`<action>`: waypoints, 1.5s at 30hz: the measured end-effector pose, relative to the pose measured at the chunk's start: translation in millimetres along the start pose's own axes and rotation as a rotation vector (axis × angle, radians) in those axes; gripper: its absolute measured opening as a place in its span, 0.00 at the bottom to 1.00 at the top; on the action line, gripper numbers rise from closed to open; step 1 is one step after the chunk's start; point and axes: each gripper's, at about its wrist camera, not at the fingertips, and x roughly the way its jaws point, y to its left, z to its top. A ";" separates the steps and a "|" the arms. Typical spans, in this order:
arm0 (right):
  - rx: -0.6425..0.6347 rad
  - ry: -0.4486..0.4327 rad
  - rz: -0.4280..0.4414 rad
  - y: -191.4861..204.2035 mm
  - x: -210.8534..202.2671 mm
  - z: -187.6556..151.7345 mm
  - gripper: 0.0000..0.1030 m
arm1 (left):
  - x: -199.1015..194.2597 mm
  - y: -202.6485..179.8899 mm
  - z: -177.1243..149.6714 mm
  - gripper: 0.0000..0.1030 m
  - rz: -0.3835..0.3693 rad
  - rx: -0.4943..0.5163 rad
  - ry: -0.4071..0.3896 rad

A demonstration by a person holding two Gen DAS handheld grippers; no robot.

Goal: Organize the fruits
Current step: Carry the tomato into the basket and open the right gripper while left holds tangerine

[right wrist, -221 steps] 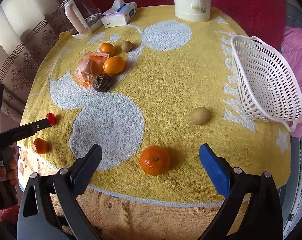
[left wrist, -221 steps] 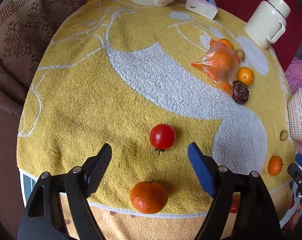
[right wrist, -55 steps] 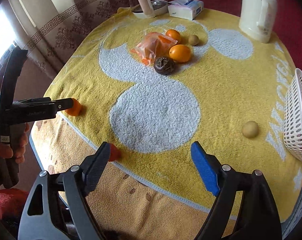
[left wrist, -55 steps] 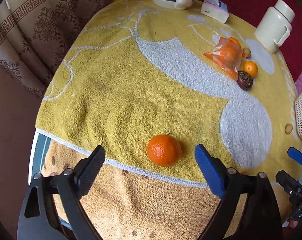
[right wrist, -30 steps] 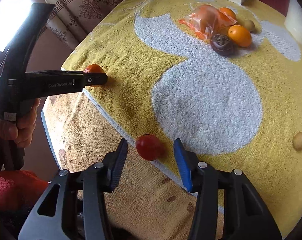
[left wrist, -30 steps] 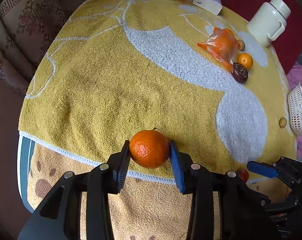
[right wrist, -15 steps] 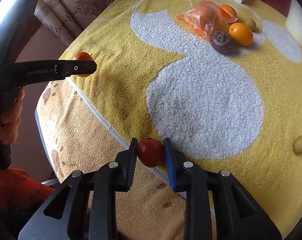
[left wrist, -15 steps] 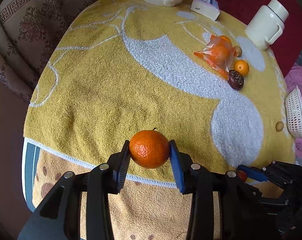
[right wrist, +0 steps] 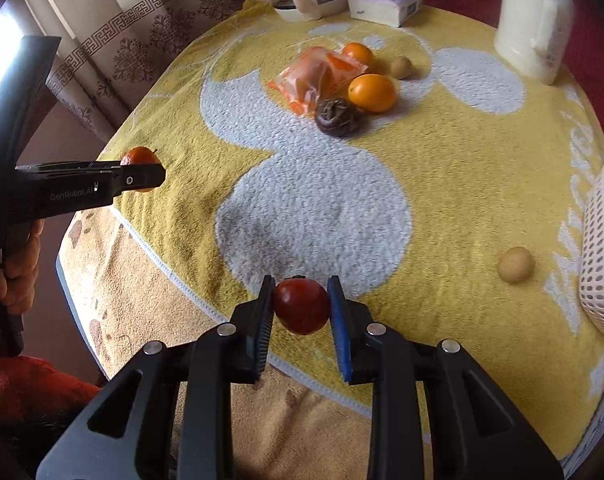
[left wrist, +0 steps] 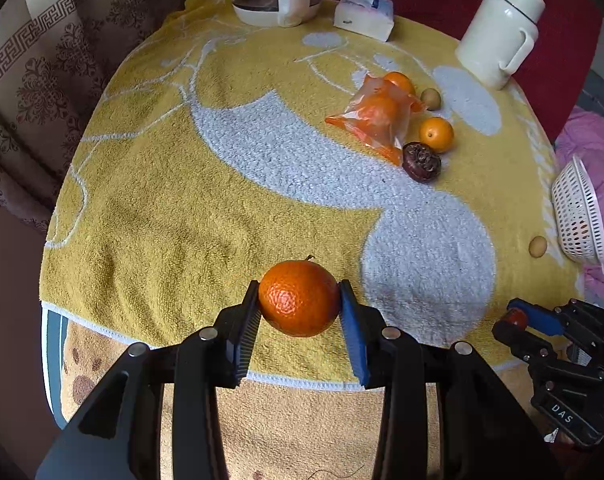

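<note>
- We have both fruits gripped and lifted off the counter (left wrist: 150,184), which is draped in a yellow-and-white terry towel; the step in hand is the carry toward the white perforated plastic basket (left wrist: 577,216).
- The left gripper (left wrist: 300,306) has its jaws closed on the round orange tangerine (left wrist: 300,304), pads pressed to both its sides, well apart from the basket, over the towel's near edge.
- The right gripper (right wrist: 300,306) has its jaws drawn nearly together on the small red tomato (right wrist: 300,305), also above the near edge, nearer the basket than the tangerine is.
- The basket lies tilted at the counter's far right rim; a small tan round fruit (right wrist: 515,264) sits just beside it on the towel.
- Next, we judge, each hand must travel across to the basket and open over its mouth, the right one first since it is closer.
- The other fruits by the orange plastic bag (left wrist: 375,118) lie well apart from the basket, not yet gathered.
</note>
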 end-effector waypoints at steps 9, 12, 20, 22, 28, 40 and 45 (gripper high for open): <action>0.122 -0.114 -0.091 -56.6 -48.4 -2.8 0.26 | -8.9 -47.9 3.1 0.38 -0.021 0.063 -0.033; 0.167 -0.154 -0.128 -78.2 -66.1 -4.3 0.26 | -12.0 -63.5 4.9 0.38 -0.029 0.083 -0.044; 0.275 -0.228 -0.219 -131.1 -97.5 -13.3 0.26 | -18.7 -104.7 7.0 0.38 -0.054 0.144 -0.066; 0.297 -0.241 -0.234 -141.4 -102.9 -16.8 0.26 | -20.2 -113.3 6.7 0.38 -0.058 0.162 -0.068; 0.342 -0.270 -0.267 -164.1 -112.9 -19.7 0.26 | -23.3 -133.3 10.3 0.38 -0.065 0.205 -0.076; 0.415 -0.270 -0.301 -204.4 -104.0 -14.1 0.26 | -29.6 -153.6 14.6 0.38 -0.075 0.256 -0.083; 0.417 -0.249 -0.296 -209.3 -92.3 -12.1 0.26 | -29.3 -154.5 15.6 0.38 -0.073 0.256 -0.080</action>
